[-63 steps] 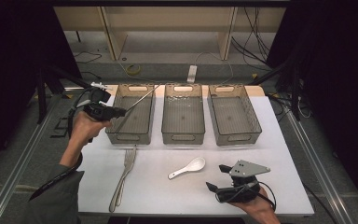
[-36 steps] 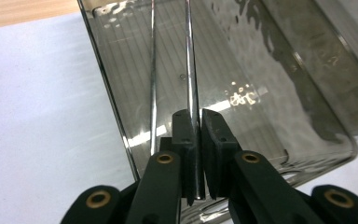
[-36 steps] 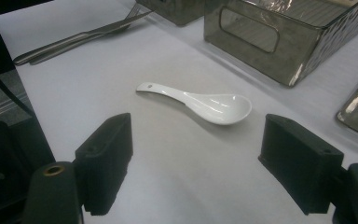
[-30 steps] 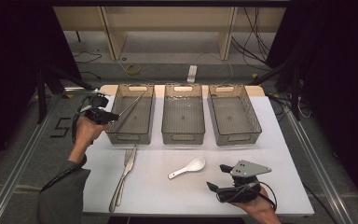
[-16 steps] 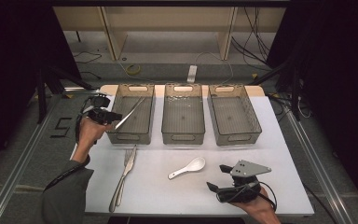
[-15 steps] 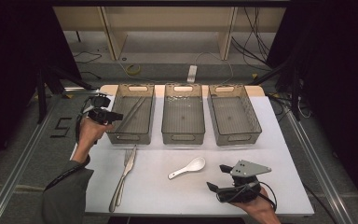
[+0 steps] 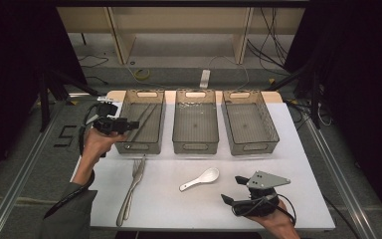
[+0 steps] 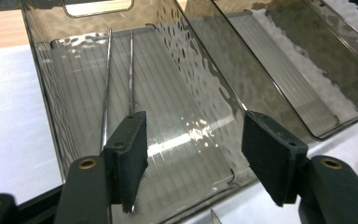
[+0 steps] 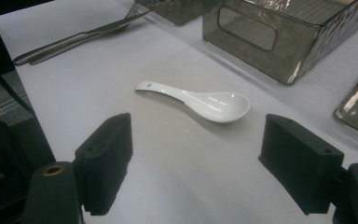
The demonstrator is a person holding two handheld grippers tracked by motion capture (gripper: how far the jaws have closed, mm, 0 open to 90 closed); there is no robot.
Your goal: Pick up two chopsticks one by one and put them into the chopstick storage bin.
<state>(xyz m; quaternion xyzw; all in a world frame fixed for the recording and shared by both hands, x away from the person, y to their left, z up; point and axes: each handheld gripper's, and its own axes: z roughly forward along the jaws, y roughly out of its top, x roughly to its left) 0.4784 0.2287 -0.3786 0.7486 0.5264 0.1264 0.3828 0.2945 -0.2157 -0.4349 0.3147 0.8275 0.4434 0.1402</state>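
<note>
Two thin metal chopsticks (image 7: 147, 118) (image 8: 130, 70) lie along the floor of the left smoked-plastic bin (image 7: 140, 147) (image 8: 42, 79). My left gripper (image 7: 135, 124) (image 8: 193, 135) hovers at that bin's near left corner. Its jaws have just been opening and stand open with nothing between them. A white ceramic spoon (image 7: 200, 179) (image 9: 205, 102) lies on the white table, bowl toward the right. My right gripper (image 7: 233, 190) (image 9: 198, 128) rests near the table's front edge, open and pointing at the spoon from a short distance.
A middle bin (image 7: 195, 145) and a right bin (image 7: 251, 147) stand beside the left one, both without contents. A fork and a knife (image 7: 133, 185) (image 9: 74, 39) lie side by side at the front left of the table (image 7: 179, 209).
The left gripper held the chopsticks over the left bin; its jaws have opened, the chopsticks now lie in the bin, and the hand has drawn back a little. The right gripper has not moved.
</note>
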